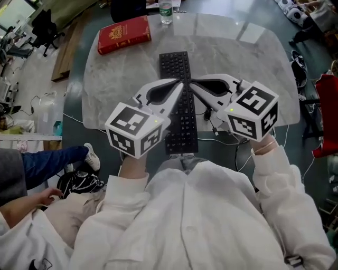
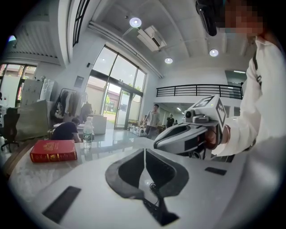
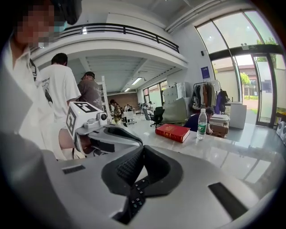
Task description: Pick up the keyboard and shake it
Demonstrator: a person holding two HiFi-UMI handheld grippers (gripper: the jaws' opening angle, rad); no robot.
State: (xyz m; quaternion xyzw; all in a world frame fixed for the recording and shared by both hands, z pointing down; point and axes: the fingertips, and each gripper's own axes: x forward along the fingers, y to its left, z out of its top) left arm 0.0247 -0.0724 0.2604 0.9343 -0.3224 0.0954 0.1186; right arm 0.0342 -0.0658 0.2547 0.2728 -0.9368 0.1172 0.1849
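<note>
— Where does the person hold the two grippers?

— Out in front of the chest, over the near edge of the pale marble counter (image 1: 237, 58). The left hand (image 1: 133, 160) and the right hand (image 1: 262, 146) come out of white sleeves (image 1: 274, 174), each under its marker cube. Both grippers angle inward, so their tips converge at the middle.

— And the task's thing?

— The long black keyboard (image 1: 178, 68) runs lengthwise away from the person, between the two grippers. Its near end reaches past the counter's near edge, above the person's lap. Whether its far end touches the counter cannot be told.

— What are the jaws doing?

— The left gripper (image 1: 181, 84) is clamped on the keyboard's left long edge, and the right gripper (image 1: 193, 85) on its right long edge, opposite it, about halfway along. In the left gripper view the left gripper (image 2: 144, 152) has its jaws drawn together with the keyboard (image 2: 157, 211) caught low between them. The right gripper view shows the right gripper (image 3: 144, 150) likewise, with rows of the keyboard's (image 3: 133, 197) keys between the pads.

— Anything else on the counter?

— A red hardback book (image 1: 124, 34) lies at the far left, and a clear plastic water bottle (image 1: 165, 13) stands at the far edge, both well apart from the keyboard.
</note>
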